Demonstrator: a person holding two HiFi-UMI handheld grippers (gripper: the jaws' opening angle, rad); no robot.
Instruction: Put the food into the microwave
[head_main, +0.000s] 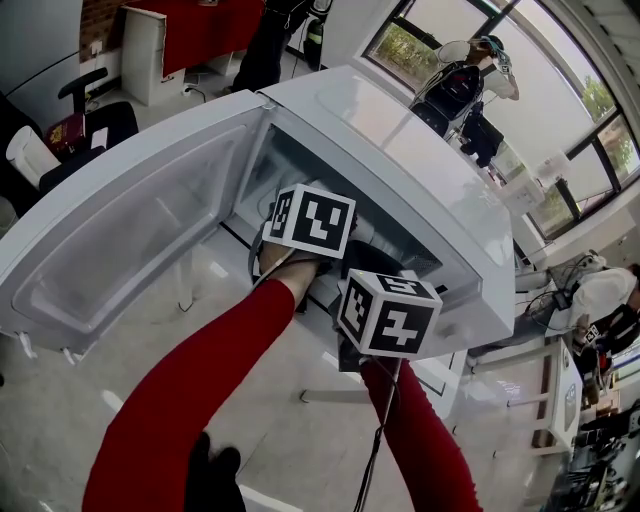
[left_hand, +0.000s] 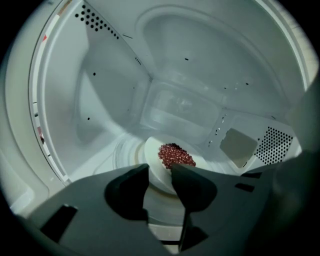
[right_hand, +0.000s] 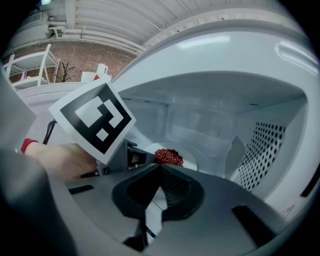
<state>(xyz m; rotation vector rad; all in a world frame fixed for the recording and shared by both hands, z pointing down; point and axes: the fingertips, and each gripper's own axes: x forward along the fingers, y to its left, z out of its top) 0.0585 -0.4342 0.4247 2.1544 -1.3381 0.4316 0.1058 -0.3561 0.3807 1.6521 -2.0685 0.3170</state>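
Left gripper (left_hand: 160, 169) released; plate (left_hand: 151, 159) of food (left_hand: 175, 155) just ahead, inside microwave (left_hand: 200, 75). Right gripper (right_hand: 160, 166) clenched, empty.

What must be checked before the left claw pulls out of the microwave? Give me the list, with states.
1. The plate sits inside the microwave, on the turntable: ok.
2. The food lies on the plate: ok.
3. The left claw has its jaws apart, not pressing the plate's rim: ok.
4. The right claw is shut and empty: ok.
5. The door stands wide open for the way out: ok.
6. The plate is centred on the turntable: cannot tell.
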